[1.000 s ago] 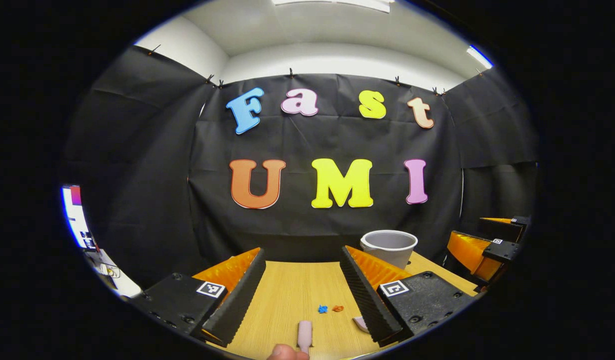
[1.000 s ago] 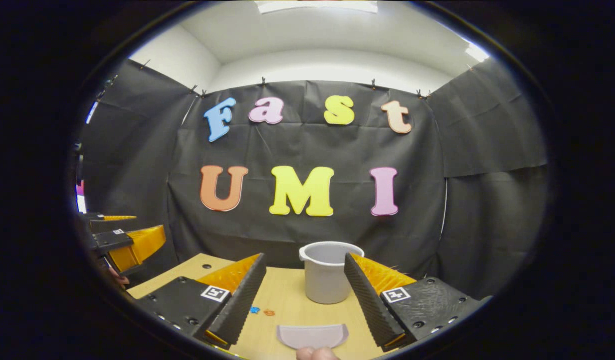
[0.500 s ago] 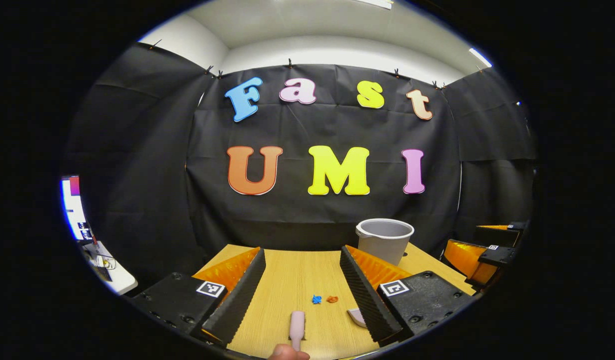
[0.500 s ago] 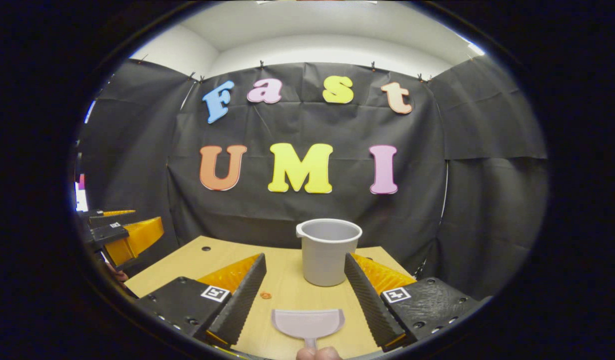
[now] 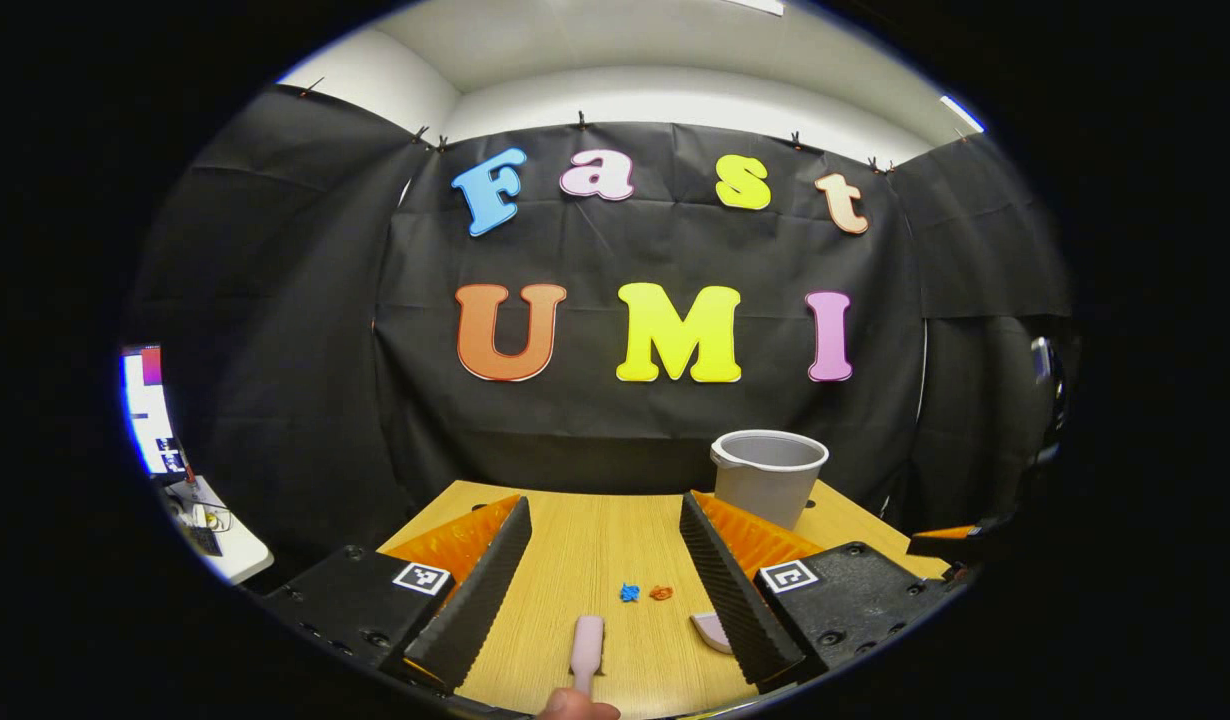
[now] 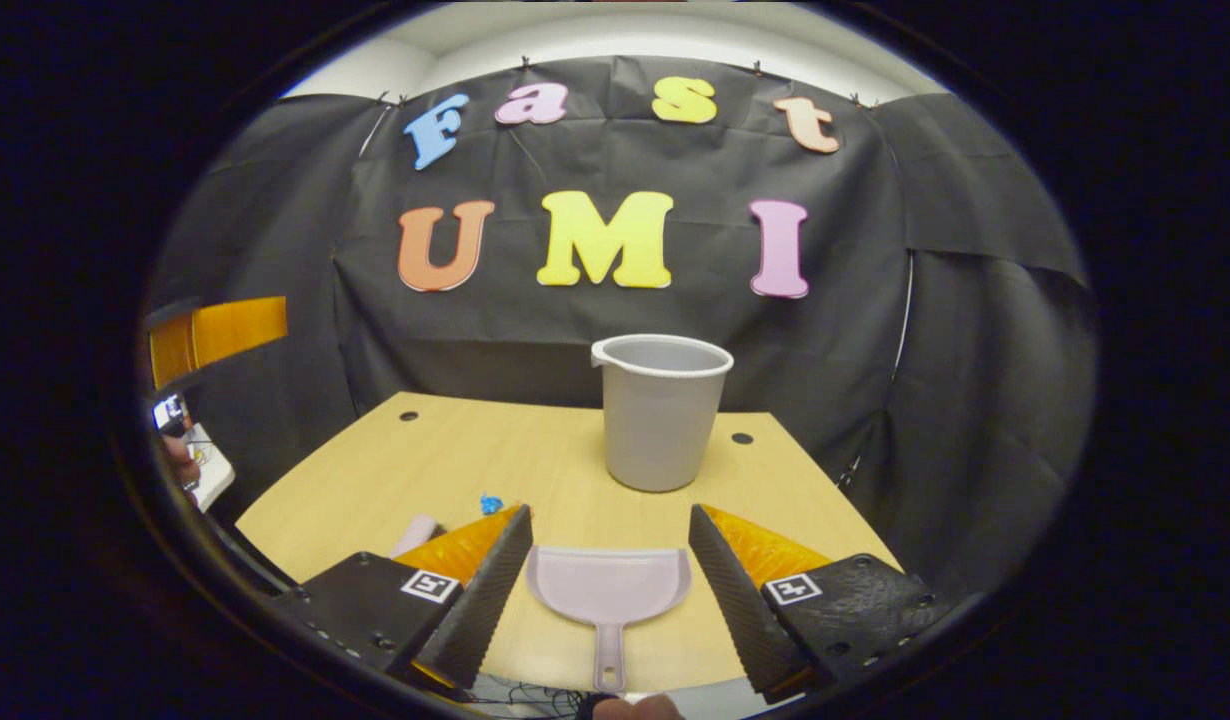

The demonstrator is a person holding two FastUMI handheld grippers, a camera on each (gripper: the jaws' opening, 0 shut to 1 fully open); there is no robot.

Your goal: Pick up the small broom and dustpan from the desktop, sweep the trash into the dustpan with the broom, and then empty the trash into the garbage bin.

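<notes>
A small pink broom lies on the wooden table, low between the fingers of my open left gripper. Just beyond it lie a blue scrap and an orange scrap of trash. The pink dustpan lies flat with its handle toward me, between the fingers of my open right gripper, which hovers above it. One dustpan corner peeks out beside the left gripper's right finger. The grey garbage bin stands upright behind the dustpan. Neither gripper touches anything.
The table has two small holes near its far edge. Black cloth walls close in behind and at both sides. A lit screen and a white surface stand off to the left. The left gripper hangs high at the left.
The right gripper has risen and tipped downward, bringing the whole dustpan and more of the table into its view. The left gripper has tipped down slightly. Both stay open.
</notes>
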